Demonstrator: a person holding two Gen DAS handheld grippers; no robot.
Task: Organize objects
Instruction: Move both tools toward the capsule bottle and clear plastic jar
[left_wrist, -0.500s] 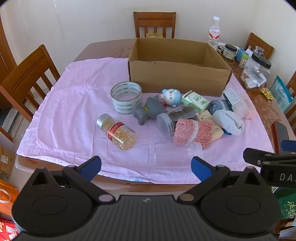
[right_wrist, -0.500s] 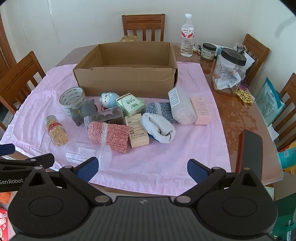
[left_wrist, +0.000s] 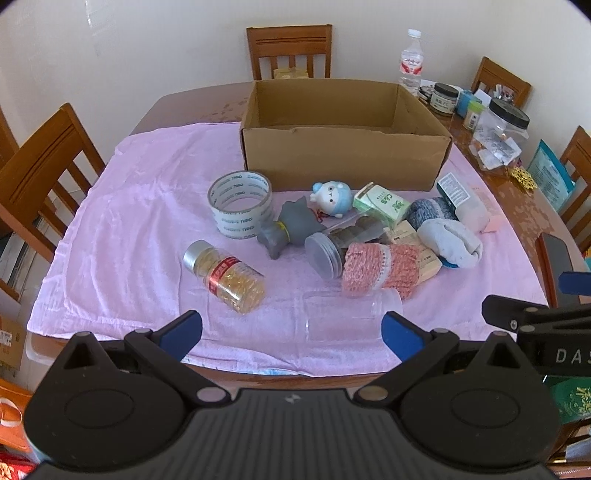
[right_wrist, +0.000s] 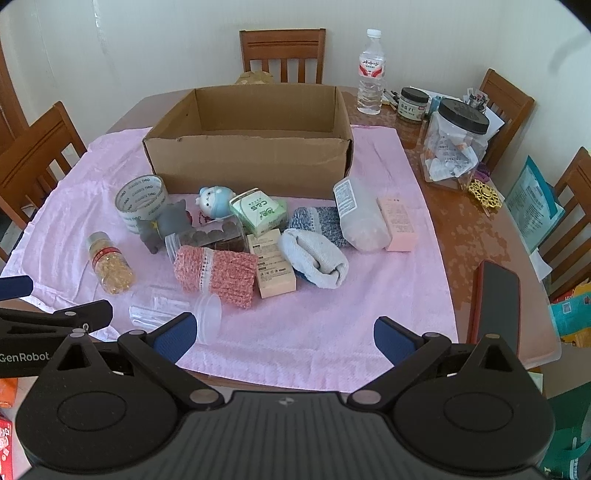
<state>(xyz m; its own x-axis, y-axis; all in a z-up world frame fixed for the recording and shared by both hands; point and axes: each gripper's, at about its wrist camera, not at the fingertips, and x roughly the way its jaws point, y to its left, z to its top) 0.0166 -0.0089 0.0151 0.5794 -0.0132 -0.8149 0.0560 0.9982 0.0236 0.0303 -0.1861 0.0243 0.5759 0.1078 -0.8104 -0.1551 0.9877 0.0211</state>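
An empty cardboard box (left_wrist: 343, 158) (right_wrist: 247, 162) stands at the back of a pink cloth (left_wrist: 140, 221) (right_wrist: 332, 314). In front of it lie a tape roll (left_wrist: 240, 206), a pill bottle (left_wrist: 225, 275), a grey toy (left_wrist: 286, 230), a blue-white doll (left_wrist: 332, 197), a green carton (left_wrist: 380, 203), a red knitted roll (right_wrist: 216, 275), rolled socks (right_wrist: 314, 260) and a clear cup (left_wrist: 351, 319). My left gripper (left_wrist: 291, 332) hangs open over the near table edge, the clear cup just beyond its fingertips. My right gripper (right_wrist: 284, 338) is open over bare cloth, holding nothing.
Wooden chairs ring the table. At the right stand a water bottle (right_wrist: 370, 72), a big black-lidded jar (right_wrist: 454, 144) and small jars. A phone in a red case (right_wrist: 496, 302) lies near the right edge. Bags sit on the floor at both sides.
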